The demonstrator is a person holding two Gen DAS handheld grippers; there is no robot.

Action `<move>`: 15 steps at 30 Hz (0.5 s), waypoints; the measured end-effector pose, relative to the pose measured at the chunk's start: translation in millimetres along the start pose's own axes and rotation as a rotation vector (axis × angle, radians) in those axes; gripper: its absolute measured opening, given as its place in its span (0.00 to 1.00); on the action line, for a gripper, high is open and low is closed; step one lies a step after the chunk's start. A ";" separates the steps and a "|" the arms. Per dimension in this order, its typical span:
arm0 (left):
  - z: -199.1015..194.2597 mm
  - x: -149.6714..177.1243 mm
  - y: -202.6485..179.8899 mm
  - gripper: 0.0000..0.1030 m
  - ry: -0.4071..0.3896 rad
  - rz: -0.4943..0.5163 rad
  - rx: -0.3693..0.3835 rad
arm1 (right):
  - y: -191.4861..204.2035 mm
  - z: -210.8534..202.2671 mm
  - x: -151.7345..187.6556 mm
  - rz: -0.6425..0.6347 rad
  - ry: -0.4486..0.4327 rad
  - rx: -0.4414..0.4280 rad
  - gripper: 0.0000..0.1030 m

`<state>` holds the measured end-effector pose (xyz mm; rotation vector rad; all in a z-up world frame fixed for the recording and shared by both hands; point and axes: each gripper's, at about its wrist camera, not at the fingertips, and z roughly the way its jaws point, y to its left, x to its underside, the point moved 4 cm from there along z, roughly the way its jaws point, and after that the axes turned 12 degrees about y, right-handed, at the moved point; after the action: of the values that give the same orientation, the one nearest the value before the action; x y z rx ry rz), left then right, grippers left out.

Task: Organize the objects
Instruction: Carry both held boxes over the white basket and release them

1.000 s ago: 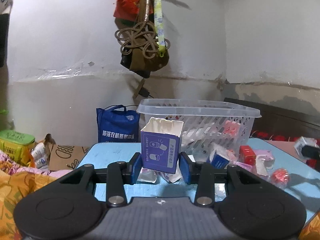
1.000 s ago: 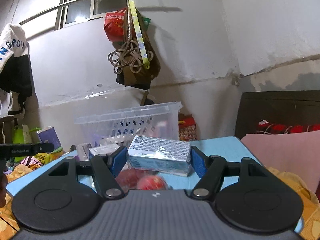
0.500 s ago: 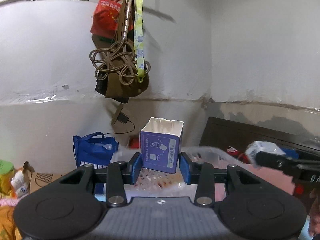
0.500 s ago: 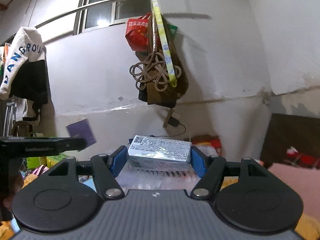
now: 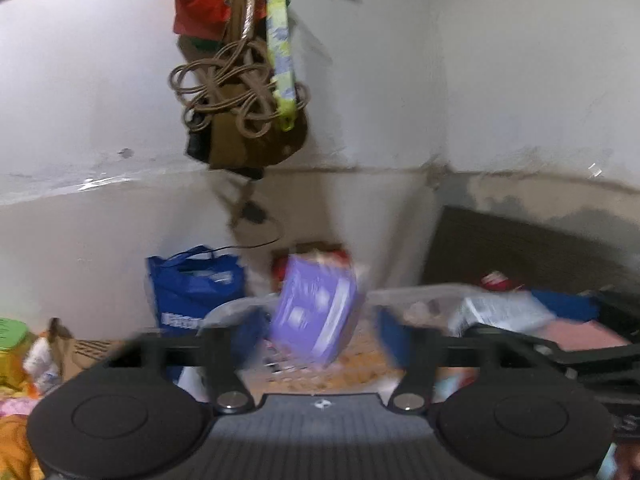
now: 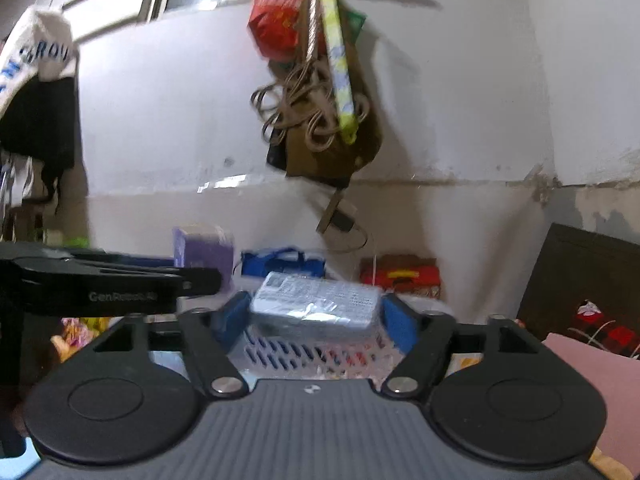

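While my left gripper (image 5: 316,332) had its fingers spread, the purple carton (image 5: 316,312) sat blurred and tilted between them, top leaning right, above the basket (image 5: 420,294); I could not tell if either pad touched it. My right gripper (image 6: 316,314) pinched the pack (image 6: 316,300), long axis running crosswise, level, over the basket (image 6: 312,350).

Purple carton (image 5: 316,312), pale printed panel, blurred. Silver-grey foil pack (image 6: 316,302), fine black print on white label. Gripper pads (image 6: 394,326) blue, bodies black. Basket (image 6: 312,350) translucent white, slotted. Behind basket: blue tote bag (image 5: 196,290) with white lettering, red box (image 6: 400,278) with yellow mark. Yellow-green patterned strap (image 5: 280,40) above.
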<state>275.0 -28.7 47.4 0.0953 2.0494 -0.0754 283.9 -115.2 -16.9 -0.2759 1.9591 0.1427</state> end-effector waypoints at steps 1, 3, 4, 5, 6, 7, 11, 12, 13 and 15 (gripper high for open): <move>1.5 3.3 2.4 0.78 -0.006 -0.002 -0.006 | 0.7 0.3 2.0 -0.007 -0.012 0.020 0.93; -3.6 12.0 9.7 0.78 -0.007 -0.022 0.023 | 0.7 -8.7 7.9 -0.011 -0.043 0.029 0.99; -11.2 15.5 12.7 0.78 -0.022 -0.028 0.033 | -0.5 -15.6 10.7 -0.001 -0.051 0.012 1.00; -23.4 21.6 15.3 0.78 -0.042 -0.034 0.039 | -2.1 -25.0 15.8 0.014 -0.056 -0.003 1.00; -37.7 30.3 18.7 0.78 -0.065 -0.046 0.049 | -4.2 -38.5 24.9 0.029 -0.059 -0.010 1.00; -51.3 41.8 20.8 0.78 -0.073 -0.055 0.068 | -6.5 -50.6 34.7 0.043 -0.069 -0.006 1.00; -84.3 104.4 12.9 0.78 -0.027 -0.076 0.144 | -7.7 -96.5 97.4 0.121 -0.060 0.009 1.00; -90.8 121.8 6.8 0.78 -0.023 -0.067 0.143 | -5.4 -101.6 112.0 0.121 -0.032 0.004 1.00; -95.3 133.8 1.3 0.78 -0.018 -0.058 0.129 | -2.0 -106.6 128.0 0.126 -0.008 0.018 1.00; -100.6 151.1 -13.6 0.78 -0.017 -0.010 0.122 | 5.4 -109.2 147.7 0.109 0.040 0.039 0.98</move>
<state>115.3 -27.4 -39.9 0.1600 2.0276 -0.2064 130.0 -153.4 -109.7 -0.1477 2.0149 0.1701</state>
